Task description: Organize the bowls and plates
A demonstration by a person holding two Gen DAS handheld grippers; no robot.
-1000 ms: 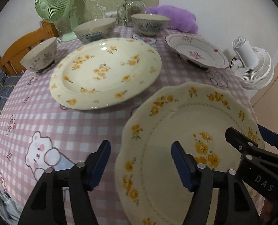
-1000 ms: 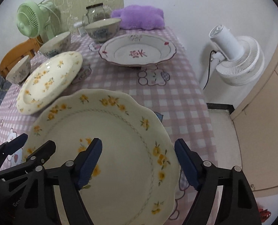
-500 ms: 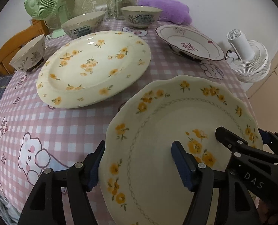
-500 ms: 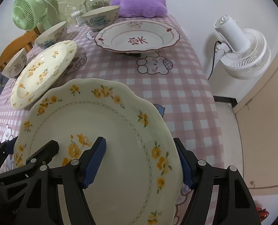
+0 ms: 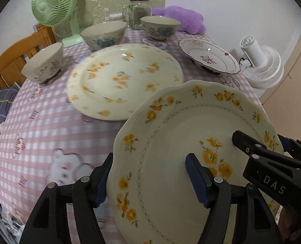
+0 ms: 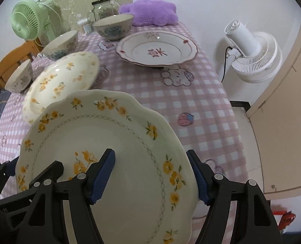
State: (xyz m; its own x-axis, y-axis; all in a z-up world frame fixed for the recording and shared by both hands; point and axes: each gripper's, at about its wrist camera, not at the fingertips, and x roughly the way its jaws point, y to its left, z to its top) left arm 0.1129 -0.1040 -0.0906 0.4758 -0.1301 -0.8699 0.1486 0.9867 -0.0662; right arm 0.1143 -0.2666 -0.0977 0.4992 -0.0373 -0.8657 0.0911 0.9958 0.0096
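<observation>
Both claws clamped on the scalloped plate [image 5: 191, 134], one blue pad over the rim, one under: left gripper [image 5: 150, 179] on its left edge, right gripper [image 6: 152, 174] on its right. Jaws closed in a little within the last second (left first parted slightly). Plate now lifted clear of the checked cloth [image 5: 44, 126], tilted, overlapping the near edge of the round plate [image 5: 122, 79]; a second ago lower and apart from it. Bowls [image 5: 103, 33] unmoved.
</observation>
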